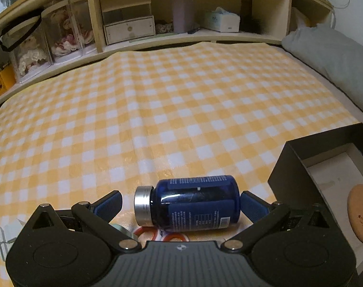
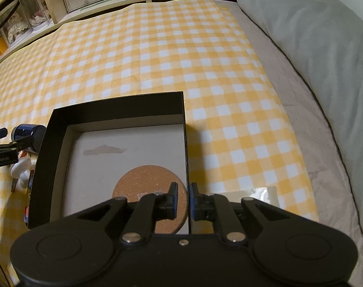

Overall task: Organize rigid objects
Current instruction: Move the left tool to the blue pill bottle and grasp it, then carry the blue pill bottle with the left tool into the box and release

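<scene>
A yellow-and-white checked cloth [image 1: 171,100] is covering the bed, with a grey pillow [image 2: 312,31] lying along its right side. A black box [image 2: 52,143] with a pale floor is sitting on the cloth; a round cork coaster [image 2: 143,179] is lying inside it near the right wall. The right hand-held gripper [image 2: 182,201] is reaching low over that wall, its pads pinching the thin black edge. The left hand-held gripper [image 1: 181,203] is hovering low with its jaws spread wide on either side of a blue bottle [image 1: 195,203], which is lying on its side, silver cap pointing left. The bottle's label print is too small to read.
</scene>
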Motion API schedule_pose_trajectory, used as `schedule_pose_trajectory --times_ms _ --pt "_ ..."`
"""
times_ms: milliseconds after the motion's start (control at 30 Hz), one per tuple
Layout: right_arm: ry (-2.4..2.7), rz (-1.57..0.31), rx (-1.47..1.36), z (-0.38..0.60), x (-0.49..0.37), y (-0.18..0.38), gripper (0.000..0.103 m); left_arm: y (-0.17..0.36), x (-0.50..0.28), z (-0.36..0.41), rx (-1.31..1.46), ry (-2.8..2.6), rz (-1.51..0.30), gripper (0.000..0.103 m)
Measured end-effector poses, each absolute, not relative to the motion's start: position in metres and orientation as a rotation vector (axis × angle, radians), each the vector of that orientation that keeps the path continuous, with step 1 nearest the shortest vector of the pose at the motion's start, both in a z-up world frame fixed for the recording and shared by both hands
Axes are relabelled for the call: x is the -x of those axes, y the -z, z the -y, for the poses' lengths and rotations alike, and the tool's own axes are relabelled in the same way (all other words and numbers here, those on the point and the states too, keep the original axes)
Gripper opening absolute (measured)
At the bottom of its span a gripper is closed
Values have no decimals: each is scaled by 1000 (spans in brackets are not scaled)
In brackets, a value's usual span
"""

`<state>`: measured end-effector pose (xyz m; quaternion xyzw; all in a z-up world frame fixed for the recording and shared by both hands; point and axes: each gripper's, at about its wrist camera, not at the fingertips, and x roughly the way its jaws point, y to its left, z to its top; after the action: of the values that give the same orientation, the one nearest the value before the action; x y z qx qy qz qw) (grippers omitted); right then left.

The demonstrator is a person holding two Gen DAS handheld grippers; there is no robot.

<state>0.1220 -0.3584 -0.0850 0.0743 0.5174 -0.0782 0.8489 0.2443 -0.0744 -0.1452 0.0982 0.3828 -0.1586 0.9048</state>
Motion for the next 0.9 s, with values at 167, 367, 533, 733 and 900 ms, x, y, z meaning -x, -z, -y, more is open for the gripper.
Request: schedule_pose_trajectory --times_ms 167,367,533,733,900 --pt "165 -1091 -152 359 -122 86 11 150 -250 72 -157 307 -850 103" --pt "164 -1091 -154 358 -123 86 12 148 -253 62 -48 284 -889 97" --pt "161 -1090 -154 358 -124 86 13 148 -252 63 -48 273 -893 94" --pt "162 -1090 -155 358 -123 86 13 138 -247 63 -38 267 -879 93" --pt "161 -1090 -154 358 -122 86 13 122 -246 66 12 270 -871 93"
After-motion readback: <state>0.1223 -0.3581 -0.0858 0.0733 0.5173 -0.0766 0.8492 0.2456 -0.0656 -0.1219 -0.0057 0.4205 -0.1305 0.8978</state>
